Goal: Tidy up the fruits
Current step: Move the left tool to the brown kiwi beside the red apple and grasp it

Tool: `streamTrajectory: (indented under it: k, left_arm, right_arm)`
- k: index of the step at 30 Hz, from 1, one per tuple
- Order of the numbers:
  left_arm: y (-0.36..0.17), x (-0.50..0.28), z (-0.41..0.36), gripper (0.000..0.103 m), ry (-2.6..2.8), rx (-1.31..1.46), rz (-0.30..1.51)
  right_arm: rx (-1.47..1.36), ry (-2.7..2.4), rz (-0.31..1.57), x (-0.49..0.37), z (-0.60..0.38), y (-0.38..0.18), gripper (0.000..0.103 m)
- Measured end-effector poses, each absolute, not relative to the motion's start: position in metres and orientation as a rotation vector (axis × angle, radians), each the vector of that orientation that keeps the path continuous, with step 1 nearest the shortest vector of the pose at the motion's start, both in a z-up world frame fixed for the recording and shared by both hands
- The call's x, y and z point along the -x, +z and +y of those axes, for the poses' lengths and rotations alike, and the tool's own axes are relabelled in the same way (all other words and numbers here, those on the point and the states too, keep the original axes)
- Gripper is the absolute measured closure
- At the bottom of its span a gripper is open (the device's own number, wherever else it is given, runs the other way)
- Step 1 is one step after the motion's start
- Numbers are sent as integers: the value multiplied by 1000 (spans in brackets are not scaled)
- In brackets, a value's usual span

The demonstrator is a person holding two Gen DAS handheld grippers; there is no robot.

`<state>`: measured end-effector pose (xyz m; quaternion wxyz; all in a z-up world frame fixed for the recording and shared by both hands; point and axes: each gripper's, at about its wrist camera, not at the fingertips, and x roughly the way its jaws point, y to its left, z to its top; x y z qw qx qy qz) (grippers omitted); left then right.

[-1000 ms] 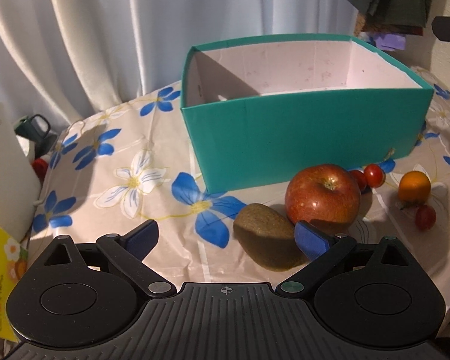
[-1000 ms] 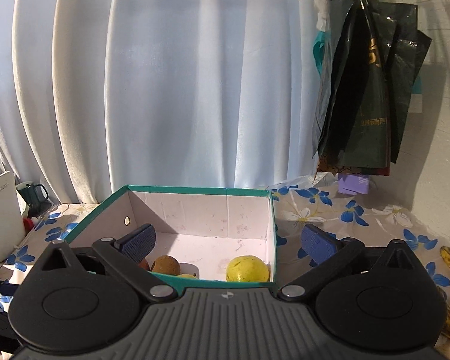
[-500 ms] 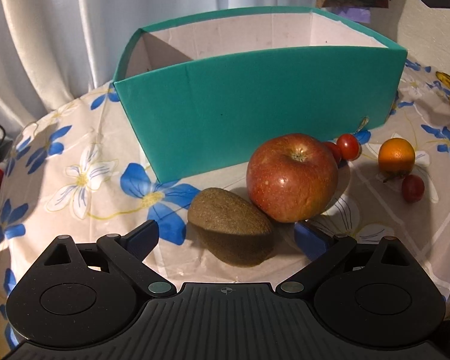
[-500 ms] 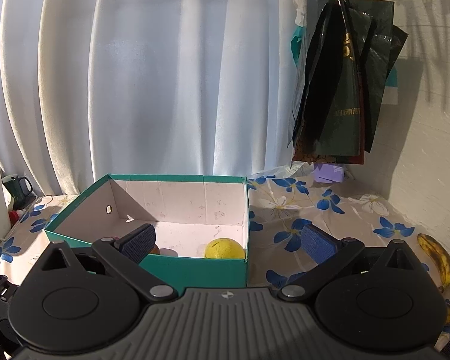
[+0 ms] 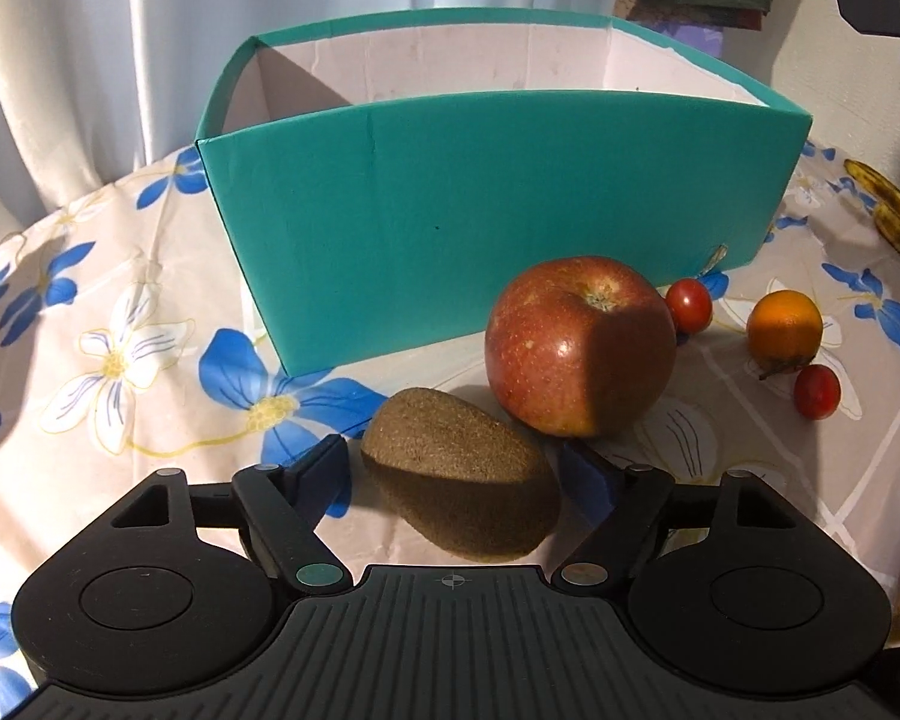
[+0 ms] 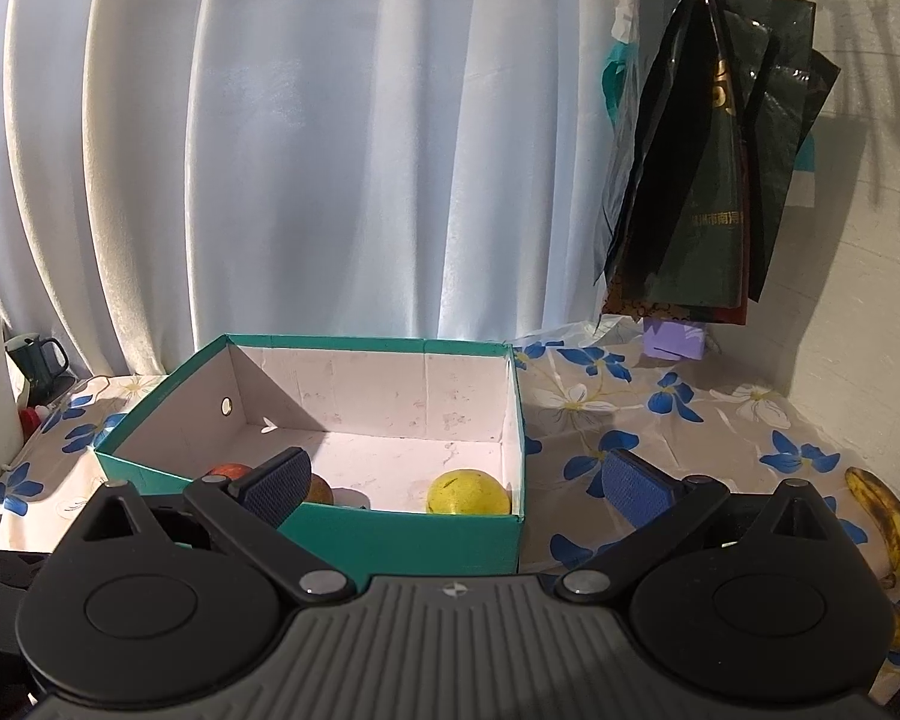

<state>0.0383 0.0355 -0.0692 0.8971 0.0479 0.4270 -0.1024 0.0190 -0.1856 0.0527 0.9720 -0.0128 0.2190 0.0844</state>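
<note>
- Brown and fuzzy, a kiwi [image 5: 459, 489] lies on the flowered tablecloth [image 5: 120, 324] between the pads of the left gripper [image 5: 459, 474], its long axis running from upper left to lower right, narrower end up left.
- Left jaws have just been closing around the kiwi; a gap shows at the left pad, while the right pad sits in shadow close against the fruit, so contact there is hard to judge.
- Behind the kiwi, a red apple [image 5: 579, 345] stands stem up, its right half in shadow, partly hiding one cherry tomato [image 5: 689, 305].
- Near the right edge sit a small orange [image 5: 784, 332] and a second cherry tomato [image 5: 816, 391]; blackened bananas [image 5: 894, 213] are cut off by the frame.
- Teal box [image 5: 480, 210] blocks its own floor from the left wrist camera.
- Right gripper [image 6: 459, 483] hangs with jaws wide apart and nothing between them, short of the box [image 6: 390, 531].
- Inside, the near wall cuts off a yellow fruit [image 6: 468, 492]; a reddish fruit [image 6: 229, 471] and a brown one [image 6: 320, 489] peek past the left pad, too hidden to name.
</note>
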Motion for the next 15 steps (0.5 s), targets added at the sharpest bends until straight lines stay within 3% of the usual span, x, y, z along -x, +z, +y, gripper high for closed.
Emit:
streamTrajectory:
  k: [2, 15]
  left_arm:
    - [-67, -36, 34, 34, -220, -99, 879]
    - [-37, -14, 37, 35, -141, -48, 875]
  right_arm:
    - [31, 173, 443, -18, -184, 53, 0]
    - [74, 212, 457, -9, -172, 49, 0]
